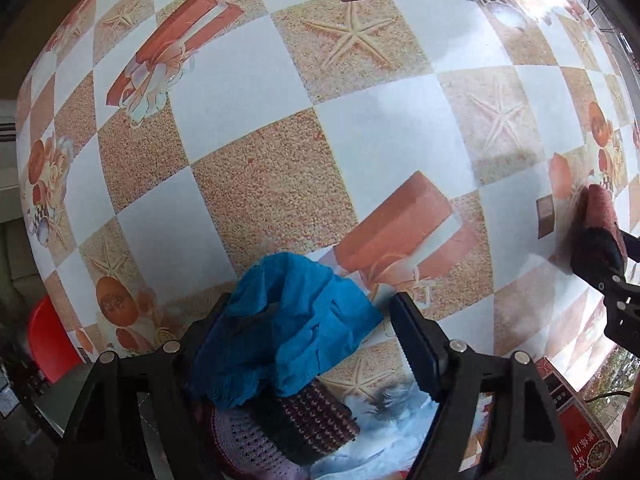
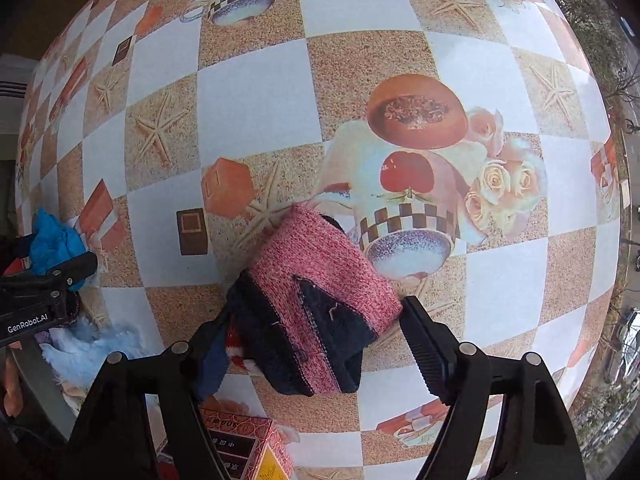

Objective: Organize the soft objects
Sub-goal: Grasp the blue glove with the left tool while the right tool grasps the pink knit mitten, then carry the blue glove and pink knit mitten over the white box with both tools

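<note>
Looking down along my left gripper (image 1: 308, 332), I see its two black fingers spread apart over a crumpled blue cloth (image 1: 288, 324); the cloth lies between them, heaped against the left finger (image 1: 208, 332), while the ribbed pad of the right finger (image 1: 416, 344) stands clear of it, so I cannot call this a firm clamp. Just below the blue cloth, nearer the gripper's body, a striped brown knit piece (image 1: 316, 420) sits on a pale lilac knit (image 1: 248, 448), and a fluffy light-blue item (image 1: 384, 428) lies under the right finger. All of this rests on the checkered tablecloth (image 1: 360, 128) printed with starfish and gift boxes. My right gripper (image 2: 316, 336) also points down at the tabletop, with a pink-and-navy knitted piece (image 2: 316, 300) between its fingers; the knit bunches against the left finger (image 2: 208, 340), and its pink edge reaches to just beside the tip of the right finger (image 2: 428, 348), though I cannot tell whether that pad presses on it. A red patterned box (image 2: 240, 444) lies below the left finger of this gripper. Off to the left of the right gripper I can see the other gripper over the blue cloth and the fluffy item; the two piles are well apart.
</note>
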The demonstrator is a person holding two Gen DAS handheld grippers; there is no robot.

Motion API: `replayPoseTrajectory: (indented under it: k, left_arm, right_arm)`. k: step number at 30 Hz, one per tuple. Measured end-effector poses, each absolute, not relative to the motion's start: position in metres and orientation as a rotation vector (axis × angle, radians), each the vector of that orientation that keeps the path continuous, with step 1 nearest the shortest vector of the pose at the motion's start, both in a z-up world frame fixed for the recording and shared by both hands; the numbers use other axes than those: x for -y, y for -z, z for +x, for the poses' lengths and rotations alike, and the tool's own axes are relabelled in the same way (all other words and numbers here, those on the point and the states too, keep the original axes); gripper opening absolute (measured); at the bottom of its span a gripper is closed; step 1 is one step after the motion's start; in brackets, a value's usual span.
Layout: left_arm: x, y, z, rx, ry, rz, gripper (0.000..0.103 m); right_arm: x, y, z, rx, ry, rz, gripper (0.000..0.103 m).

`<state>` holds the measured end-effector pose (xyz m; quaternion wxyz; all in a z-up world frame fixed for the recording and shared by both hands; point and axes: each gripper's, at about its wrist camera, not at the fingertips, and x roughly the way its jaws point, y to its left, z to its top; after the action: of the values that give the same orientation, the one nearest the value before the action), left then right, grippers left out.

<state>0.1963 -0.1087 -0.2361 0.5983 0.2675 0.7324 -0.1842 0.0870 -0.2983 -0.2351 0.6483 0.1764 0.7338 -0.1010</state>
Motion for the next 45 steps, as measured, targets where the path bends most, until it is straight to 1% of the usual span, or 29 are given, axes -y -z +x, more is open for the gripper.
replayPoseTrajectory:
  k: [1,2,3,4,5,8,13,18,22,31,40,45]
  left_arm:
    - [0.111,0.234,0.195,-1.704,0.453,0.617,0.051]
    - [0.113,0.232,0.193,-1.705,0.469,0.619,0.031]
    - [0.119,0.232,0.190,-1.699,0.476,0.641,0.024]
    - [0.121,0.230,0.187,-1.686,0.486,0.651,0.017]
    - [0.123,0.225,0.186,-1.668,0.499,0.644,0.016]
    - [0.130,0.197,0.178,-1.592,0.570,0.544,0.016]
    - [0.138,0.137,0.172,-1.438,0.633,0.475,0.016]
    - [0.144,0.089,0.157,-1.319,0.692,0.479,0.016]
    - [0.132,0.065,0.131,-1.267,0.739,0.479,0.016]
    - [0.083,0.041,0.061,-1.222,0.785,0.512,0.016]
    - [0.007,0.028,0.007,-1.221,0.776,0.505,0.016]
    - [-0.029,0.029,-0.010,-1.236,0.735,0.494,0.016]
  right_arm:
    - [0.297,0.232,0.088,-1.657,0.220,0.401,0.058]
    - [0.299,0.230,0.086,-1.649,0.207,0.428,0.049]
    - [0.301,0.229,0.085,-1.644,0.200,0.457,0.044]
    - [0.303,0.227,0.083,-1.641,0.199,0.477,0.044]
    - [0.307,0.224,0.083,-1.632,0.199,0.490,0.044]
    - [0.314,0.208,0.076,-1.584,0.198,0.535,0.044]
    - [0.324,0.174,0.061,-1.494,0.228,0.601,0.044]
    - [0.327,0.131,0.041,-1.414,0.246,0.656,0.044]
    - [0.310,0.096,0.023,-1.359,0.246,0.675,0.044]
    - [0.243,0.042,-0.009,-1.298,0.230,0.642,0.044]
    - [0.162,0.025,-0.038,-1.329,0.184,0.560,0.044]
    - [0.116,0.027,-0.041,-1.360,0.124,0.528,0.044]
